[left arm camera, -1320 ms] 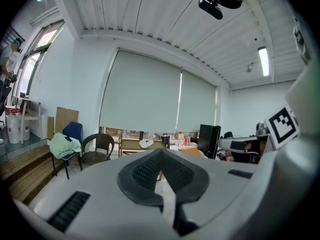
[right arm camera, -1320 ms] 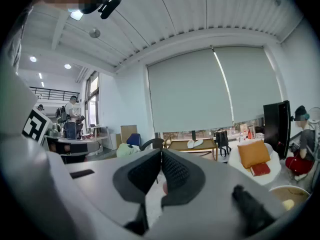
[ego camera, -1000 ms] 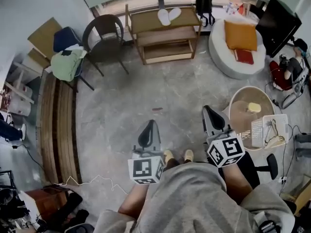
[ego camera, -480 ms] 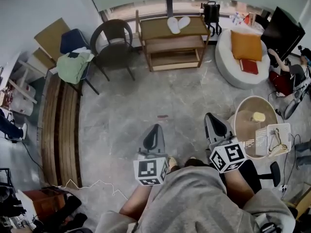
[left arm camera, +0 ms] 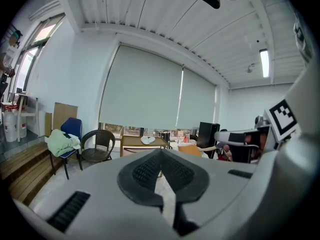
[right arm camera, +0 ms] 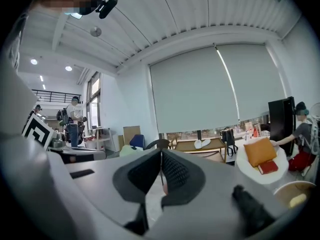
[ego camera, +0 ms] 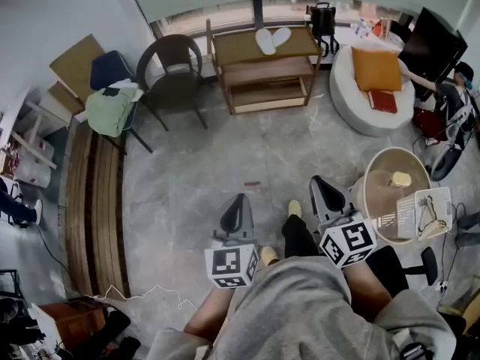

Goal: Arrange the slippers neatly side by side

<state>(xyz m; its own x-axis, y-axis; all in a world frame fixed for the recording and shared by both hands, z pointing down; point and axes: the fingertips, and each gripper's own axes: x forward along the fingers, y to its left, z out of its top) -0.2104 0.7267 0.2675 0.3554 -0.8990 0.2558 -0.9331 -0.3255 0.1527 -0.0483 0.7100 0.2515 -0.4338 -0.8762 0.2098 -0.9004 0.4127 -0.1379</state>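
Left gripper [ego camera: 238, 201] and right gripper [ego camera: 321, 183] both closed, empty; far slippers [ego camera: 268, 40] look light, floppy (pinch a sole edge, I'd say).

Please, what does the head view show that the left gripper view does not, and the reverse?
Only the head view: the person's shoes and the round basket. Only the left gripper view: the ceiling with its lamp. Both: the white slippers on the wooden table, and the wicker chair beside it.
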